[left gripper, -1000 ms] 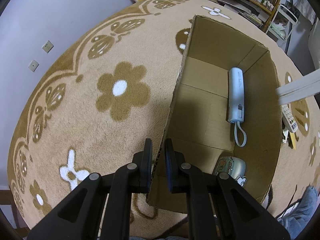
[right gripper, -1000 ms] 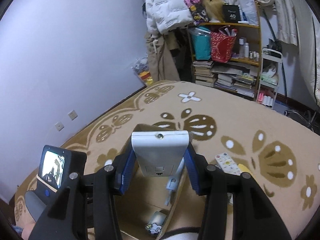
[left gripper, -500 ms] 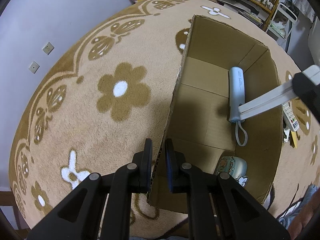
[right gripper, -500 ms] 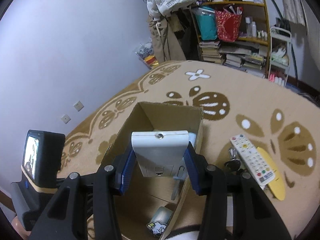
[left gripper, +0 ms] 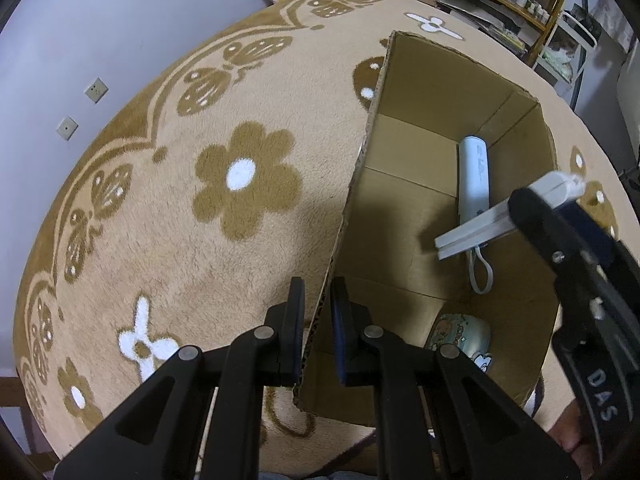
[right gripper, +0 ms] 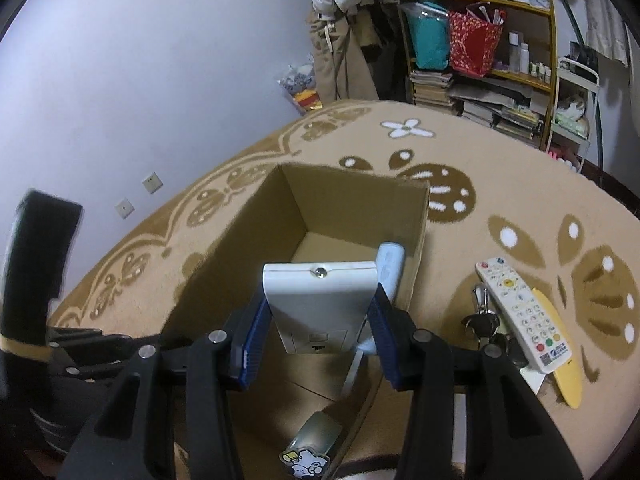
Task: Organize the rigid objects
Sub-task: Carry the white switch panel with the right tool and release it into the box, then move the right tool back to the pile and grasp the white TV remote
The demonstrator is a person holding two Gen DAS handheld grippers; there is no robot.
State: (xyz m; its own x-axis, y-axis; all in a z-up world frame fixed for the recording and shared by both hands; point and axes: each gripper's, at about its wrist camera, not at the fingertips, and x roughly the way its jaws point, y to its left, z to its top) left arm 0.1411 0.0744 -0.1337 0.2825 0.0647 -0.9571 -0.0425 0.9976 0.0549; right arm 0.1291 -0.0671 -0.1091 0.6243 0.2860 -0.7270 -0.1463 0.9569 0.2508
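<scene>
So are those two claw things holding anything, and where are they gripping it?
Left gripper pinches the cardboard box by its near side wall. Right gripper clamps a flat white device across its two long edges.

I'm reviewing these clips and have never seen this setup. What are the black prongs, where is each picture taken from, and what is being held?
No robot here: a person carries a two-finger gripper in each hand, each with a fisheye camera looking along its fingers. In the left wrist view, the left gripper is shut on the wall of the cardboard box, which stands on a flowered carpet. In the right wrist view, the right gripper holds a flat white device above the box. Inside lie a white handheld gadget with a loop and a cartoon-printed case. A remote control, keys and a yellow item lie on the carpet.
</scene>
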